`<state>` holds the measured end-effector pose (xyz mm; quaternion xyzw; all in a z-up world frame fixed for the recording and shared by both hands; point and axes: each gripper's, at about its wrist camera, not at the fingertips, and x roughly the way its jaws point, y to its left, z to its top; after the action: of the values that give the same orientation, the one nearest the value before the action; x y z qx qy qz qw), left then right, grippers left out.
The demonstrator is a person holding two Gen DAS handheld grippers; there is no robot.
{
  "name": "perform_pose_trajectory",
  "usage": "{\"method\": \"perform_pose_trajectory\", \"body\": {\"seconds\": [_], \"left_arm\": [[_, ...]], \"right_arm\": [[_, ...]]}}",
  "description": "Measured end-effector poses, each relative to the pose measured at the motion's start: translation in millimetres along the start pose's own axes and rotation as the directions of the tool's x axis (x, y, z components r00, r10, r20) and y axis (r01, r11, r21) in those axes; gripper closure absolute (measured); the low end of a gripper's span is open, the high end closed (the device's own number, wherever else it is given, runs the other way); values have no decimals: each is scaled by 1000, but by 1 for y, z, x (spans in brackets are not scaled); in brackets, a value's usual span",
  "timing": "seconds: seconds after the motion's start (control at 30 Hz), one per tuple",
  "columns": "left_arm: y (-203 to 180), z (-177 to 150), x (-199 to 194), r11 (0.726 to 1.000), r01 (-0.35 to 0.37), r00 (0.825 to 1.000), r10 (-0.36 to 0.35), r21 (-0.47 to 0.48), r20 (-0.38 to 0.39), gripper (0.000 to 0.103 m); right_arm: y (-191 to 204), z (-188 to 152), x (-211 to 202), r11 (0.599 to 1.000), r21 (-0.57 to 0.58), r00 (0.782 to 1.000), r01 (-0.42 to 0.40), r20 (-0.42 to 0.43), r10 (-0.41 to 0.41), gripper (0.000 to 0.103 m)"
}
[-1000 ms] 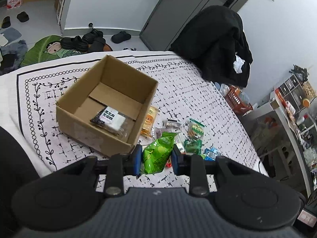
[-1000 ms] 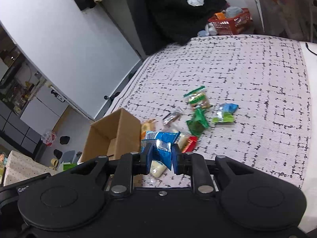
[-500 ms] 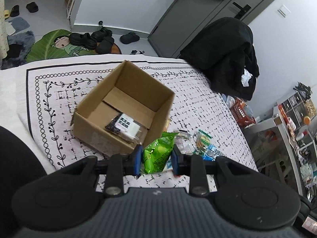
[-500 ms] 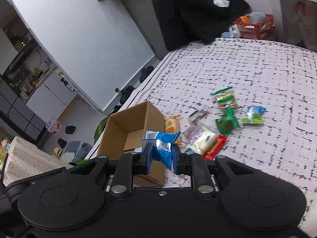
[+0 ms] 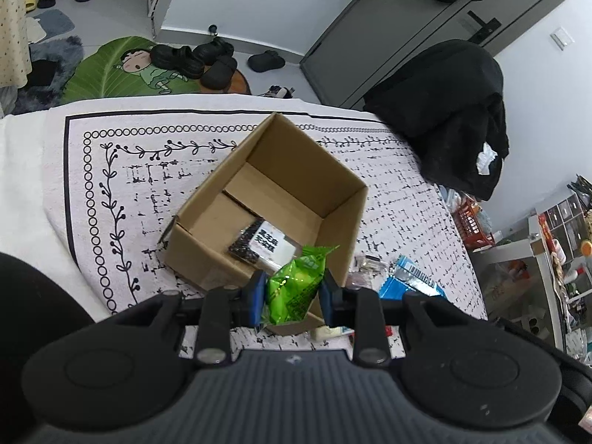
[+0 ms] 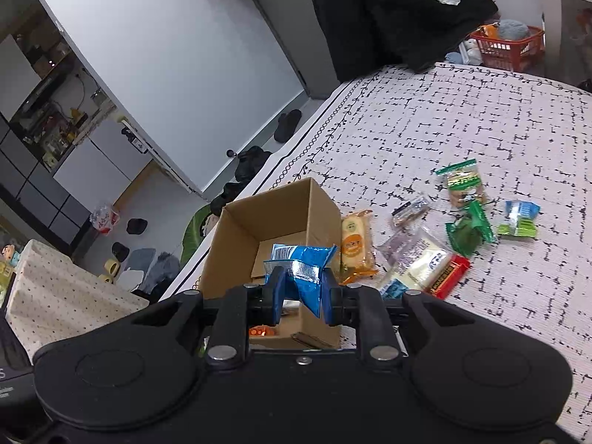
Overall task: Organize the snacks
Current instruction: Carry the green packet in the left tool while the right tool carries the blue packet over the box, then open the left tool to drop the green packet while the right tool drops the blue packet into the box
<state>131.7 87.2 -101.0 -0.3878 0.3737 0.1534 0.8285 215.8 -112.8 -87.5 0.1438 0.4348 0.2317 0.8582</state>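
Nearest the cameras, we find both tools loaded. Our left tool (image 5: 292,298) pinches a green packet (image 5: 296,285) just above the near corner of the cardboard box (image 5: 314,170). Our right tool (image 6: 301,296) pinches a blue packet (image 6: 303,266) over the near side of the same box.

Inside the box lies one black-and-white packet (image 5: 264,242), and we can see little else in there. To the right of the box, loose snacks (image 6: 436,236) remain scattered on the bench, among them a yellow packet (image 6: 357,246) just beside the box wall and a red bar (image 6: 449,273).

Risk, in our judgement: both tools converge on one opening, so they could knock together or nudge the light, unweighted box. The green packet hangs near the rim; released there, it may catch the wall and drop outside. Crinkled foil may also slip in the grip.

Covering the bench is a white cloth (image 5: 92,170) with black dashes and a vine border. Farther off we note a black coat (image 5: 451,111) on a chair, shoes (image 5: 207,63) on the floor by a leaf-shaped mat, grey doors, and a red basket (image 6: 507,46).
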Motion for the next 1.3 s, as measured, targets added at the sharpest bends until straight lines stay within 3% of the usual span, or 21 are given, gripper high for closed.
{"method": "perform_pose_trajectory", "body": {"seconds": [0.77, 0.97, 1.2, 1.3], "left_arm": [[10, 47, 53, 997, -4, 997, -2, -77, -77, 73], [17, 55, 60, 994, -21, 995, 11, -104, -94, 68], [26, 59, 52, 993, -53, 996, 44, -109, -80, 55], [28, 58, 47, 992, -55, 996, 47, -111, -76, 52]], "right_arm": [[19, 21, 53, 1000, 12, 996, 9, -89, -8, 83], [24, 17, 68, 1000, 11, 992, 4, -129, -3, 83], [36, 4, 77, 1000, -2, 983, -13, -181, 13, 82], [40, 0, 77, 1000, -12, 979, -20, -202, 17, 75]]}}
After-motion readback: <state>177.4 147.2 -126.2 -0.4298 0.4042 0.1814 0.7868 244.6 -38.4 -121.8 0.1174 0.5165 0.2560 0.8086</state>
